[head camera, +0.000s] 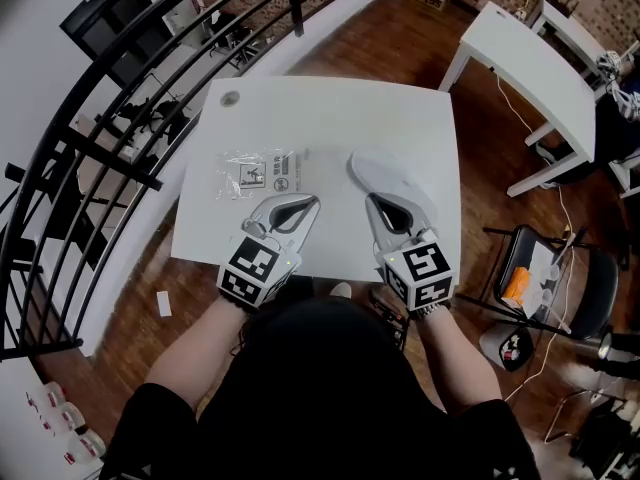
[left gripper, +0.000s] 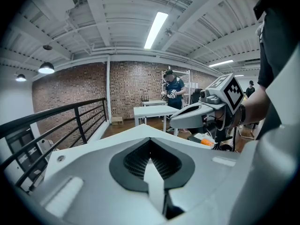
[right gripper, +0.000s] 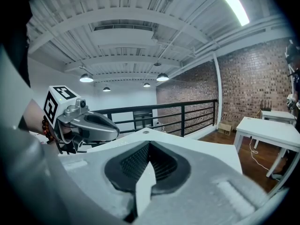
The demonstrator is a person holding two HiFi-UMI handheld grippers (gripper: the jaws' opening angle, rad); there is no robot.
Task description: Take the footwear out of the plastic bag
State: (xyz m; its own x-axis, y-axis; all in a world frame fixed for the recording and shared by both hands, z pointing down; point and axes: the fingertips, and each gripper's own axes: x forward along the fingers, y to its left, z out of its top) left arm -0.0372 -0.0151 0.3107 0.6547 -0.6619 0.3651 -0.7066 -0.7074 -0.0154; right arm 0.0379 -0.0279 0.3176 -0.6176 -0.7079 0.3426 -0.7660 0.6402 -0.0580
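Footwear (head camera: 383, 175) near plastic bag (head camera: 255, 173), white table (head camera: 330, 108), wood floor (head camera: 370, 38)

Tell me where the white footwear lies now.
Head view: the flat white footwear lies on the white table's right half, beside the right claw, right of the clear plastic bag.

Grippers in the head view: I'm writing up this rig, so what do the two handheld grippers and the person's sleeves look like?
The left gripper and right gripper are alike: smooth, light grey, beak-shaped shells that taper forward, with dark ribbed pads inside. Each carries a white cube with black square markers at its rear. The person wears short black sleeves.
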